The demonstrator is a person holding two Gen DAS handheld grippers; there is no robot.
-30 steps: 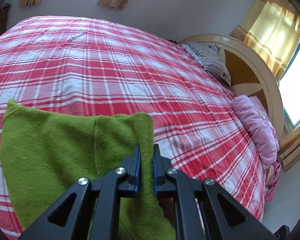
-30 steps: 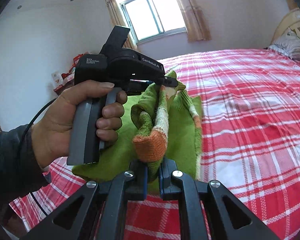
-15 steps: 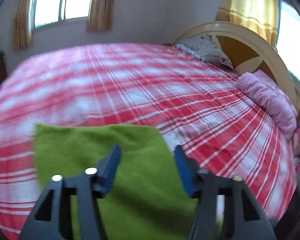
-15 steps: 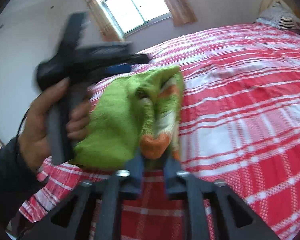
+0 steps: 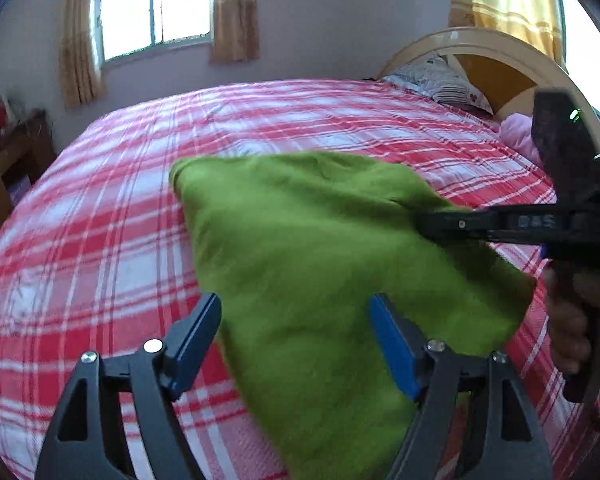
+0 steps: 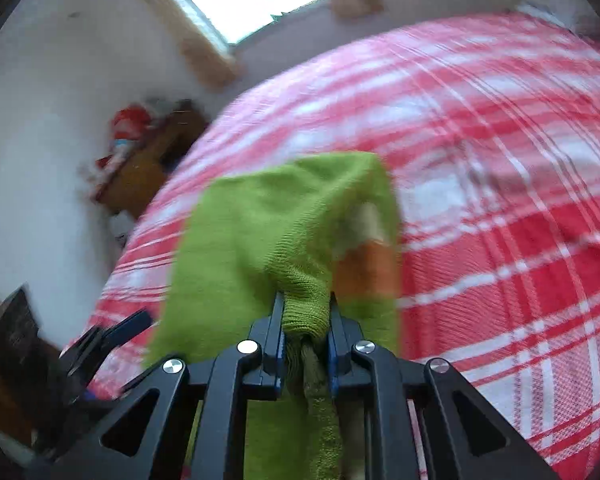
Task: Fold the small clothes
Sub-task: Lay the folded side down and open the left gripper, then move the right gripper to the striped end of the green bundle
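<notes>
Across the bed (image 5: 148, 216), spread with a red and white plaid cover, a green knitted garment (image 5: 324, 264) lies folded near the nearer edge, an orange and cream band (image 6: 366, 256) showing on its right side in the right wrist view. Against the far wall stand a window (image 5: 152, 4) with tan curtains and a curved headboard (image 5: 496, 56) with pillows. The left hand-held gripper (image 5: 296, 344) hangs over the garment's near part; its jaws have just been opening and stand wide apart, the green knit showing between them but not pinched. The right hand-held gripper (image 6: 304, 308) has just been closing and is clamped on a bunched fold of the garment's edge.
</notes>
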